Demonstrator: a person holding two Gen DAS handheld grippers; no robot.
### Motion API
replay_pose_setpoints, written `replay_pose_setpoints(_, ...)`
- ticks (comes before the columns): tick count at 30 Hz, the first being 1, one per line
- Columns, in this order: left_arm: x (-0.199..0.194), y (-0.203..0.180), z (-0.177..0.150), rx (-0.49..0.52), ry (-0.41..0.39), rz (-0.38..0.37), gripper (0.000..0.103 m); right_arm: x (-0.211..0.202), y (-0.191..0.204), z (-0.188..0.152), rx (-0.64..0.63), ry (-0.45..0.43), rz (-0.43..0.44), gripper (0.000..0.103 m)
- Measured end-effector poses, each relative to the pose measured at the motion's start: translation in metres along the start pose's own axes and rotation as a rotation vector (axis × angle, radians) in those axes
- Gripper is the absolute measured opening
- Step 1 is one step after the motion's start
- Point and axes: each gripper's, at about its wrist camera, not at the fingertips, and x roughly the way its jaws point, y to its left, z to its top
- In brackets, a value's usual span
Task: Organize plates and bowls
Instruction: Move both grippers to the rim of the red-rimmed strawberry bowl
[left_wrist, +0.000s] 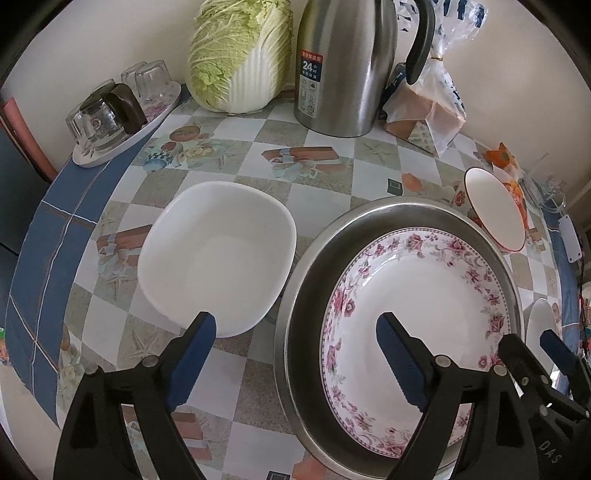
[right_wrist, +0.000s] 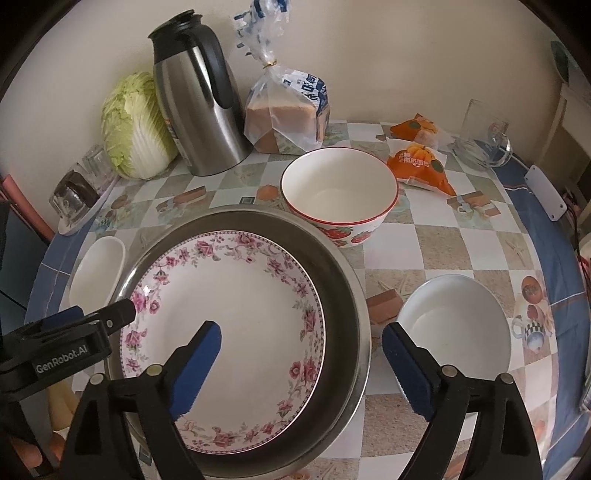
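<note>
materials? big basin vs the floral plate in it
Basin: looks like brushed stainless steel, with a grey metallic sheen and thin rolled rim. Floral plate: likely glazed ceramic or porcelain, with a glossy white face, a window glint and a printed pink flower border.

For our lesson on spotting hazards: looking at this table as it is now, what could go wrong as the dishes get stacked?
1. The strawberry bowl seems to press against the steel basin; shifting the basin could knock it.
2. The floral plate sits off-centre in the basin, so it might slide.
3. The glasses tray looks close to the table edge.
</note>
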Motion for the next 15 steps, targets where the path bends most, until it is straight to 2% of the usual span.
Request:
replay_pose_setpoints(6,-0.005,-0.004,-0.001,0.011,-0.01,-0.004,0.089,-0.01,-0.006,0.0,0.023,-0.017,0.01,0.092)
replay_pose_setpoints(8,-0.006,-0.005,-0.002,0.013,-0.012,-0.008,0.089,-0.012,-0.008,0.0,0.03,-0.02,0.011,0.093)
replay_pose_setpoints(10,-0.007,-0.006,-0.002,0.013,-0.014,-0.017,0.089,-0.015,-0.012,0.001,0.039,-0.026,0.015,0.099)
replay_pose_setpoints(15,-0.007,-0.008,-0.003,0.016,-0.011,-0.015,0.089,-0.019,-0.024,0.0,0.075,-0.038,0.024,0.099)
